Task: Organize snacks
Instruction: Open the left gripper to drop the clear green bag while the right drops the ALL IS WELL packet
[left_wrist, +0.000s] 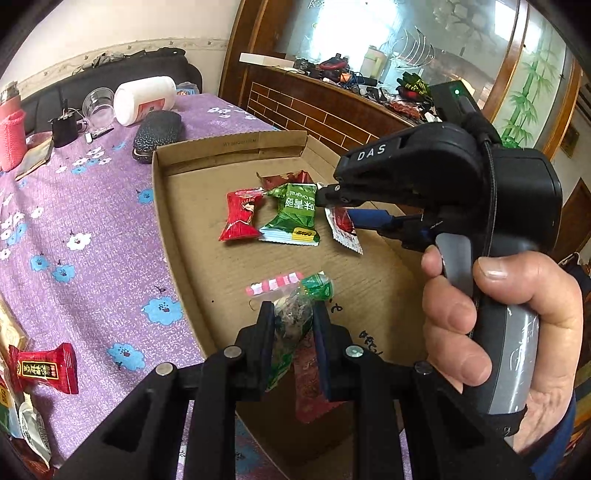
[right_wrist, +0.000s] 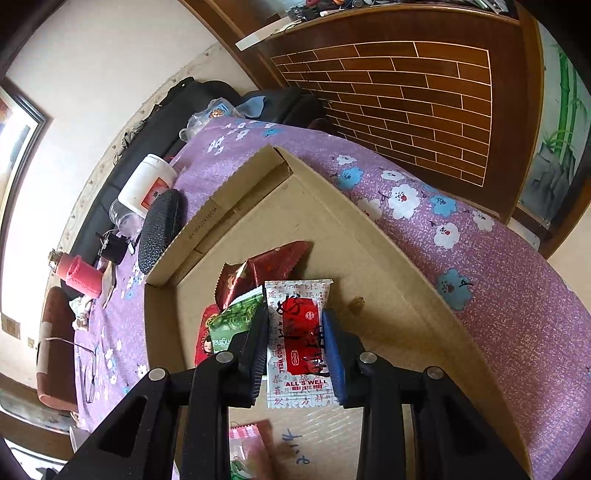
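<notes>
A: What is held by the left gripper (left_wrist: 293, 332)?
B: A clear, green-ended snack packet (left_wrist: 295, 314) is pinched between nearly closed fingers, over the cardboard tray (left_wrist: 192, 236).
A: And the right gripper (right_wrist: 297, 350)?
B: A white-and-red "ALL'S WELL" packet (right_wrist: 299, 332) is clamped there, beside the green packet (right_wrist: 236, 321) lying in the tray.

The left hand-held gripper (left_wrist: 293, 332) is covering the lower part of a clear candy bag (left_wrist: 295, 314). A red wrapper (left_wrist: 314, 384) is lying partly hidden beneath it. At the right wrist view's bottom edge, a pink-striped packet (right_wrist: 245, 439) is appearing blurred, possibly candy. Snack packets (left_wrist: 22, 406) are running off the left edge.
</notes>
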